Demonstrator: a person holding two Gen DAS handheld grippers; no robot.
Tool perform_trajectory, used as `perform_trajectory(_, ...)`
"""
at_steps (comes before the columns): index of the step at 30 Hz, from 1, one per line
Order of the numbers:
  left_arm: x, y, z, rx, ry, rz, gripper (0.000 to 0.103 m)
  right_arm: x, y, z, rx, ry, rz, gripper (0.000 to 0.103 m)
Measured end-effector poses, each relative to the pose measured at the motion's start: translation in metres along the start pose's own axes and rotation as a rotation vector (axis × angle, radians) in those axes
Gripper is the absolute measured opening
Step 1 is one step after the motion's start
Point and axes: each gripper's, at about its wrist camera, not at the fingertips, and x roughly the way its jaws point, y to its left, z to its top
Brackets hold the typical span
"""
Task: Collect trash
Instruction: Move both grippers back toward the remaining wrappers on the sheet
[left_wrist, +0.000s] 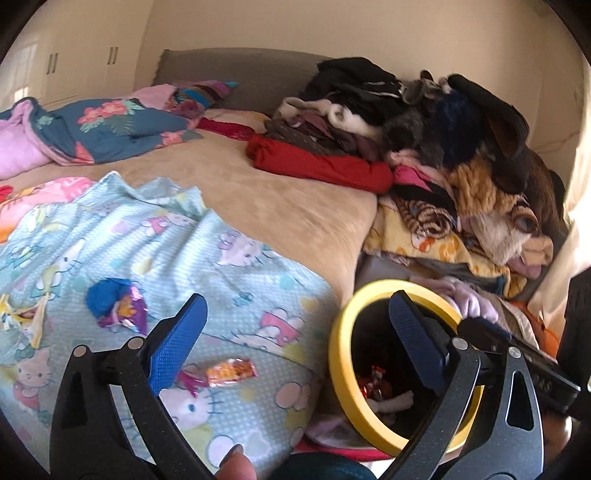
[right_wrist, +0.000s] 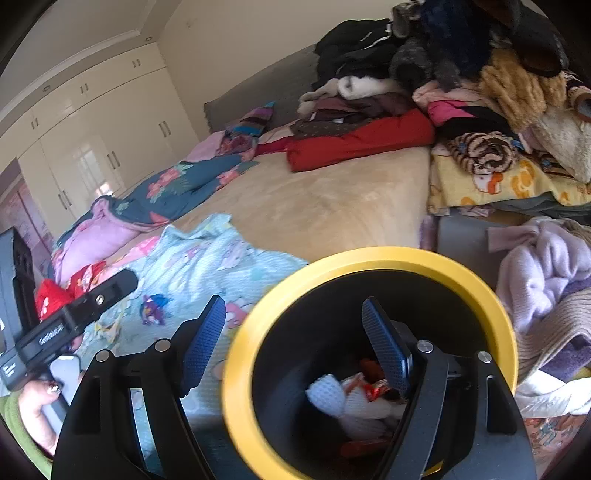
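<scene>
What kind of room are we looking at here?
Almost certainly a bedroom. A wide bed with a beige sheet fills the view, a heap of folded clothes and blankets is stacked at its far side, and cream built-in wardrobe doors line the wall.

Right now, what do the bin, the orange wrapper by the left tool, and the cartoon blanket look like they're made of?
Bin: probably plastic, with a smooth matte yellow rim and dark inner wall.
Orange wrapper: likely plastic or foil film, glossy and crinkled, with twisted ends.
Cartoon blanket: soft woven or knit fabric, matte, with a fine dotted texture and loose folds; the fibre itself can't be told.
</scene>
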Motion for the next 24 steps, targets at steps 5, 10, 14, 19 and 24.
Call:
perform_trajectory(5, -0.006, 0.017, 0.004, -0.041, -0.018, 0.024, 0.091, 0.006, 0.026, -0.002, -0.045, 0.021, 0.032, 0.074)
perform_trajectory(10, -0.012, 0.034, 0.007, -0.075, -0.035, 0.05, 0.091, 0.015, 0.052, -0.01, -0.081, 0.058, 0.063, 0.074)
perform_trajectory(14, -0.017, 0.049, 0.007, -0.111, -0.046, 0.073, 0.091, 0.023, 0.071, -0.015, -0.11, 0.088, 0.084, 0.074)
perform_trajectory(19, -0.02, 0.071, 0.008, -0.152, -0.047, 0.102, 0.091, 0.035, 0.094, -0.016, -0.147, 0.118, 0.107, 0.075)
perform_trajectory(24, -0.024, 0.096, 0.008, -0.192, -0.048, 0.133, 0.09, 0.051, 0.109, -0.015, -0.17, 0.156, 0.117, 0.075)
